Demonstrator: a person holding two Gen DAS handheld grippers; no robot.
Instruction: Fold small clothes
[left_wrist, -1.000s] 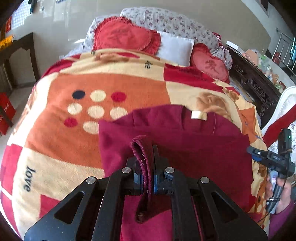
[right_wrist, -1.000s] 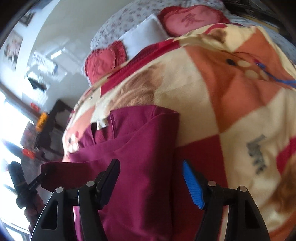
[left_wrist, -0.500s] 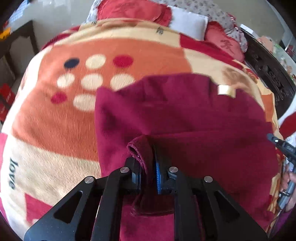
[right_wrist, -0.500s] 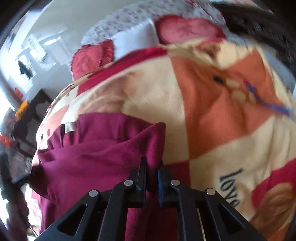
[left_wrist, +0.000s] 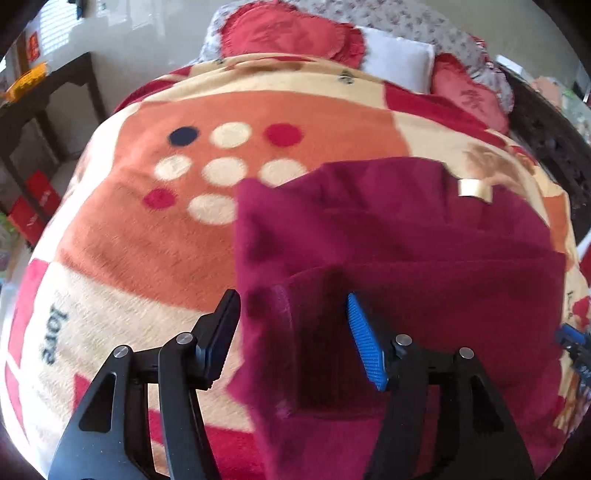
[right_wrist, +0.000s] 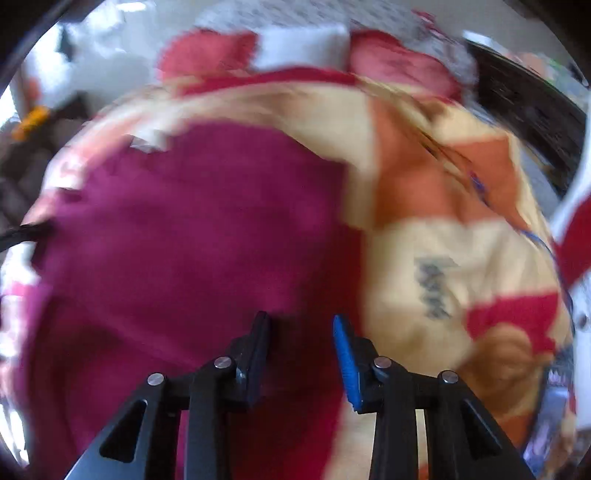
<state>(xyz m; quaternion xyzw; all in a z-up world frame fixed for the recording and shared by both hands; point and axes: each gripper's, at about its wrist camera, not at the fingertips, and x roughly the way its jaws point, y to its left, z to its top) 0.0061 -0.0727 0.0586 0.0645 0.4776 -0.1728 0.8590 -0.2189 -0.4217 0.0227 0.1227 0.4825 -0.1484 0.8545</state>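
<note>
Maroon fleece fills the near part of both my views: one top (left_wrist: 424, 266), lying on the blanket (left_wrist: 140, 236) with a folded layer across its near half and a single tan label (left_wrist: 474, 190) at its far edge. I count two claws, two red heart cushions, one white pillow (left_wrist: 397, 68).

The surface is a bed under a plush blanket of orange, cream and red patches, with a cluster of dots and the word "love" printed on it. Past the blanket sit the heart cushions (left_wrist: 280, 33) and (left_wrist: 469, 94) with the white pillow between them, a flowered pillow behind. A dark table (left_wrist: 44, 96) stands by the wall off to the left; dark carved wood runs along the right.

My left claw (left_wrist: 293, 332) is spread wide, gripping nothing, its jaws either side of the top's folded edge. My right claw (right_wrist: 301, 354) is also parted and empty, over the top's right side; that view is blurred.
</note>
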